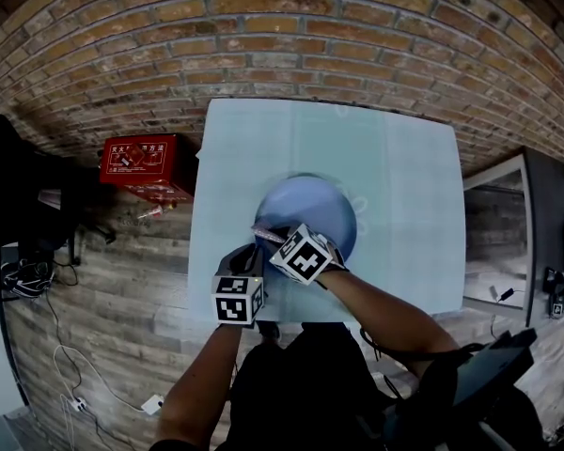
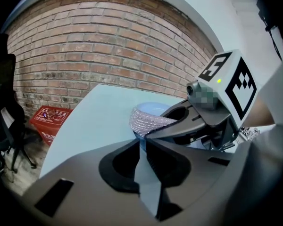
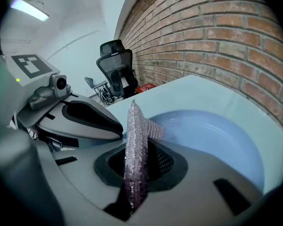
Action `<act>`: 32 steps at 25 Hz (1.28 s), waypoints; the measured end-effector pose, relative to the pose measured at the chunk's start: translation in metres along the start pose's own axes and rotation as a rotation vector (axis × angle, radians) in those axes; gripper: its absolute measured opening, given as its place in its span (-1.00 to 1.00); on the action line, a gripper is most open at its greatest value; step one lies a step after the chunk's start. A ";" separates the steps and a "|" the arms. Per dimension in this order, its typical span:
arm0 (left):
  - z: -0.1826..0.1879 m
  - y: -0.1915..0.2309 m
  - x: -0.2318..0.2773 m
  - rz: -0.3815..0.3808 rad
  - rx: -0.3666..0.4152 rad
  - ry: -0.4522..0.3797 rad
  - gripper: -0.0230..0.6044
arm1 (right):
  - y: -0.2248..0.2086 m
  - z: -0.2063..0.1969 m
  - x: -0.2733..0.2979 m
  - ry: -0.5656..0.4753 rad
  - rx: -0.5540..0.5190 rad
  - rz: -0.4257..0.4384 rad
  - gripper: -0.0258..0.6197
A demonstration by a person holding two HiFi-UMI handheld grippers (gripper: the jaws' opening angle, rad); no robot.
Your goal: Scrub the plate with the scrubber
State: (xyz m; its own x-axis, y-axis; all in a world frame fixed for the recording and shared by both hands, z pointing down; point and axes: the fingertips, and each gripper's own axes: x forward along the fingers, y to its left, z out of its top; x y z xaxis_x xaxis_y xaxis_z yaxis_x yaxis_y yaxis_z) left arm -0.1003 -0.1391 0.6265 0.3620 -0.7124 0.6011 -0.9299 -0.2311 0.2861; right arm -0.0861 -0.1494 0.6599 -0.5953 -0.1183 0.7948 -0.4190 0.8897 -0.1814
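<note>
**Head view.**
- Table: pale top at frame centre, with a brick wall across the upper frame.
- Plate: blue, lying flat at mid-table.
- Left gripper: at the plate's lower-left rim.
- Right gripper: just above the left one, over the same stretch of rim, carrying the scrubber.
- Red box: on the floor at frame left, well apart from the work.

**Left gripper view.**
- The jaws are drawn together at their tips on the plate's near rim, at frame centre. This is probably a steadying hold, so the plate does not slide under rubbing.
- The scrubber, a silvery mesh, sits just above those tips at the rim. The right gripper brings it in from frame right.

**Right gripper view.**
- The jaws are clamped on the scrubber, which stands edgewise up the frame's centre.
- Only the scrubber's lower part is pinched, so its upper end stays free to rub.
- The plate's basin fills the right half of the frame.
- Scrubbing appears to be under way at the rim. Actual contact looks likely but cannot be confirmed.
</note>
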 end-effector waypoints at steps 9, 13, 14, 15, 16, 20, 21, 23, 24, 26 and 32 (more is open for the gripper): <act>-0.012 0.011 -0.015 0.026 -0.004 0.007 -0.78 | 0.012 -0.009 -0.002 0.011 0.003 0.040 -0.73; -0.012 0.015 -0.023 0.037 -0.013 0.002 -0.78 | 0.014 -0.014 -0.001 0.018 -0.002 0.033 -0.73; -0.011 0.015 -0.024 0.037 -0.014 0.001 -0.78 | 0.017 -0.016 -0.003 0.028 0.001 0.041 -0.73; -0.010 0.013 -0.026 0.036 -0.014 0.001 -0.78 | 0.021 -0.018 -0.004 0.040 0.004 0.053 -0.73; -0.008 0.012 -0.027 0.034 -0.013 -0.002 -0.78 | 0.025 -0.021 -0.006 0.050 0.004 0.060 -0.73; 0.001 0.012 -0.028 0.038 -0.017 -0.021 -0.78 | 0.031 -0.027 -0.008 0.090 -0.012 0.066 -0.73; 0.002 0.012 -0.028 0.039 -0.018 -0.024 -0.78 | 0.033 -0.029 -0.009 0.098 -0.015 0.072 -0.73; 0.003 0.012 -0.027 0.039 -0.015 -0.026 -0.78 | 0.035 -0.032 -0.011 0.107 -0.019 0.086 -0.73; 0.004 0.012 -0.027 0.041 -0.012 -0.026 -0.78 | 0.036 -0.034 -0.012 0.110 -0.025 0.092 -0.73; 0.006 0.013 -0.027 0.046 -0.011 -0.032 -0.78 | 0.037 -0.037 -0.014 0.114 -0.042 0.094 -0.73; 0.014 0.019 -0.024 0.067 -0.027 -0.047 -0.78 | 0.042 -0.045 -0.019 0.125 -0.091 0.099 -0.73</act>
State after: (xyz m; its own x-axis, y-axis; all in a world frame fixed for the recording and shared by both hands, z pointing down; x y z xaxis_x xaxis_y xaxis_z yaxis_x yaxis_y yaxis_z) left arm -0.1280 -0.1355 0.6074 0.2947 -0.7560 0.5845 -0.9497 -0.1642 0.2665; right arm -0.0613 -0.0902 0.6636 -0.5383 0.0227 0.8424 -0.2955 0.9311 -0.2139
